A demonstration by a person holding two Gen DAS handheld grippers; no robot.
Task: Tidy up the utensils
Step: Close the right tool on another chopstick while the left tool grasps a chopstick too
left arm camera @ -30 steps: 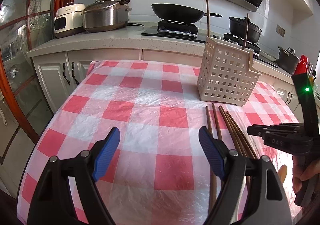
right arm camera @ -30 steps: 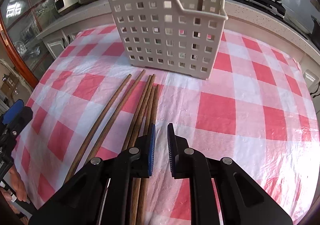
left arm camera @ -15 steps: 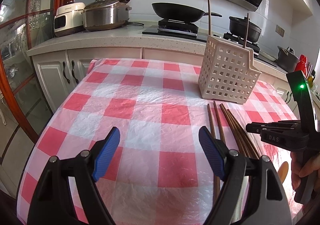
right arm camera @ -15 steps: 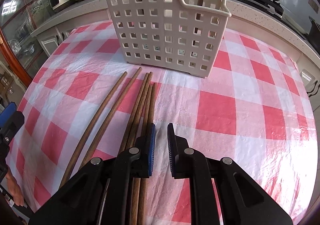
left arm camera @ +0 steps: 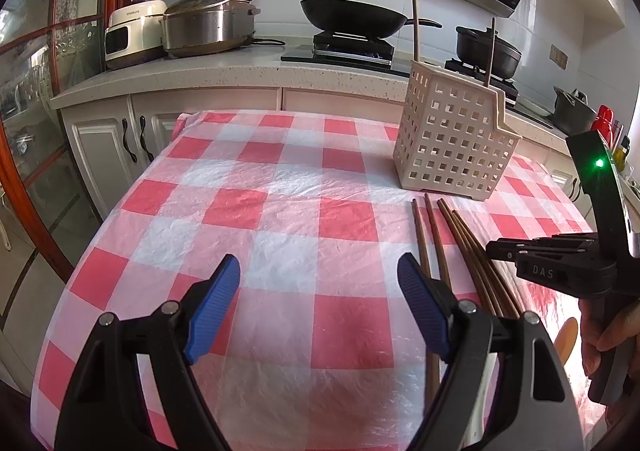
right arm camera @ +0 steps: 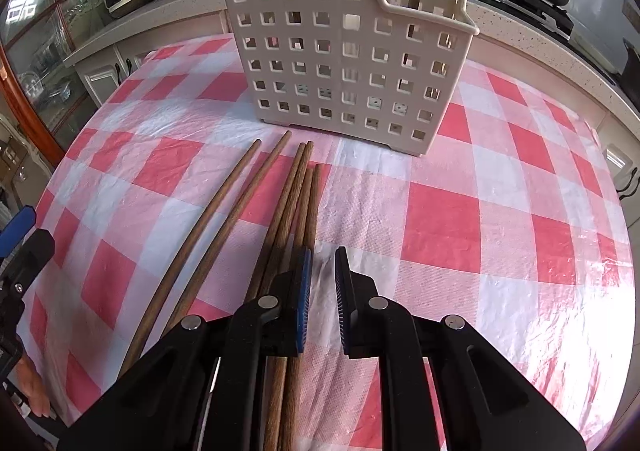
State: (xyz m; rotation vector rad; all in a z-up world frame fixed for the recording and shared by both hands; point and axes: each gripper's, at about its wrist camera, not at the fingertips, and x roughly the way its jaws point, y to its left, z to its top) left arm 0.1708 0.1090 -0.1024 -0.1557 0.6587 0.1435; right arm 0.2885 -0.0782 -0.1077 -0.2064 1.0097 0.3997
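Note:
Several brown wooden chopsticks [right arm camera: 280, 203] lie side by side on the red-and-white checked tablecloth, their tips toward a white perforated basket [right arm camera: 340, 51]. Two sticks [left arm camera: 415, 23] stand upright in that basket [left arm camera: 452, 143]. My right gripper [right arm camera: 322, 259] hovers just right of the bundle, jaws nearly together with nothing between them. It also shows at the right in the left wrist view, right gripper [left arm camera: 490, 247] above the chopsticks [left arm camera: 460, 243], held by a hand. My left gripper [left arm camera: 320, 271] stands open over bare cloth left of the chopsticks.
Behind the table runs a counter [left arm camera: 240, 71] with a rice cooker, a steel pot [left arm camera: 208, 27], a wok and a stove. A glass-door cabinet stands at the left. An orange rounded thing [left arm camera: 568, 335] lies near the table's right front edge.
The right gripper has edged forward along the chopsticks, so the basket looms larger. Its jaws stay the same. The left gripper has kept still and open.

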